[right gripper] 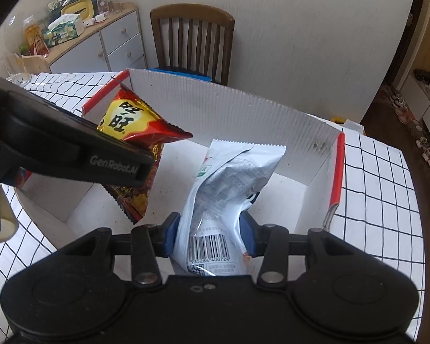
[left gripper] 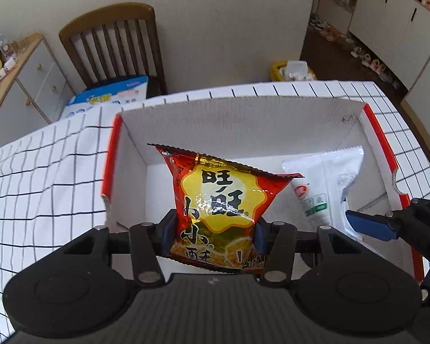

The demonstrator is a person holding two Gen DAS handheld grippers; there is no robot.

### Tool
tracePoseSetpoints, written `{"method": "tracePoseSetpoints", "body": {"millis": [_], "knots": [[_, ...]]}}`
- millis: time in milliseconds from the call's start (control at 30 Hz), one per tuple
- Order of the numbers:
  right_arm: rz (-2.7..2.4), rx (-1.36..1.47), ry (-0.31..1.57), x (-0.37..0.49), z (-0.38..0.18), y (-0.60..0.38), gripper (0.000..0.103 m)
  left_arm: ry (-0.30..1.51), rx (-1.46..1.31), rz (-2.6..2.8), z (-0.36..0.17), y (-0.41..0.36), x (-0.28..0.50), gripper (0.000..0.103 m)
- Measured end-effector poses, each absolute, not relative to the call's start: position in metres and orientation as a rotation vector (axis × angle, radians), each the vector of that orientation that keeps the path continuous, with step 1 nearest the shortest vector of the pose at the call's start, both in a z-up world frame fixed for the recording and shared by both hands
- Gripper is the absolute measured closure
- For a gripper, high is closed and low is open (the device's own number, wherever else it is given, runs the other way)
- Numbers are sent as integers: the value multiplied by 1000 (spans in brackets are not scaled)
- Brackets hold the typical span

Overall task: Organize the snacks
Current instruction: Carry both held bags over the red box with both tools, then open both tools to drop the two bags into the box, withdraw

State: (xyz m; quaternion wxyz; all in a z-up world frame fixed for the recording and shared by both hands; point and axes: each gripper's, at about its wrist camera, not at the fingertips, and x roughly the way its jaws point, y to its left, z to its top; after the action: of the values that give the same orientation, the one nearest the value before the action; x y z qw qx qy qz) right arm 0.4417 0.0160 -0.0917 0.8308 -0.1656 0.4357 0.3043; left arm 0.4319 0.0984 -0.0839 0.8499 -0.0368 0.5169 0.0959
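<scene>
- Left gripper is clenched on my red-and-yellow snack bag, both blue pads pressed into its lower half.
- Over the white cardboard box I hold that bag upright, toward the box's left wall.
- Right gripper is clamped on the white snack pouch, barcode end nearest my camera.
- I see the pouch reaching down into the box, its far end close to the back wall, on the right of the red bag.
- Under the box lies a white tablecloth with a black grid.
- Beyond the box's back wall stands a wooden chair, with a grey drawer cabinet to the chair's left.
</scene>
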Motion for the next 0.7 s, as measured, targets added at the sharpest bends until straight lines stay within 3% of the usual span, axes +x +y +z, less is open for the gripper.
{"method": "tracePoseSetpoints", "body": {"millis": [233,433,533,700], "knots": [[642,-354,974,446,-98,18,57,1144,-39,181,-98,91,434,52],[644,-330,957,444,-97,13,44,1145,-32,174,-99,88,431,51],[643,-338,945,442,-94,12,40,1129,-21,177,-95,86,428,41],[643,-337,935,437,-89,7,36,1101,-22,188,-83,88,420,40]]}}
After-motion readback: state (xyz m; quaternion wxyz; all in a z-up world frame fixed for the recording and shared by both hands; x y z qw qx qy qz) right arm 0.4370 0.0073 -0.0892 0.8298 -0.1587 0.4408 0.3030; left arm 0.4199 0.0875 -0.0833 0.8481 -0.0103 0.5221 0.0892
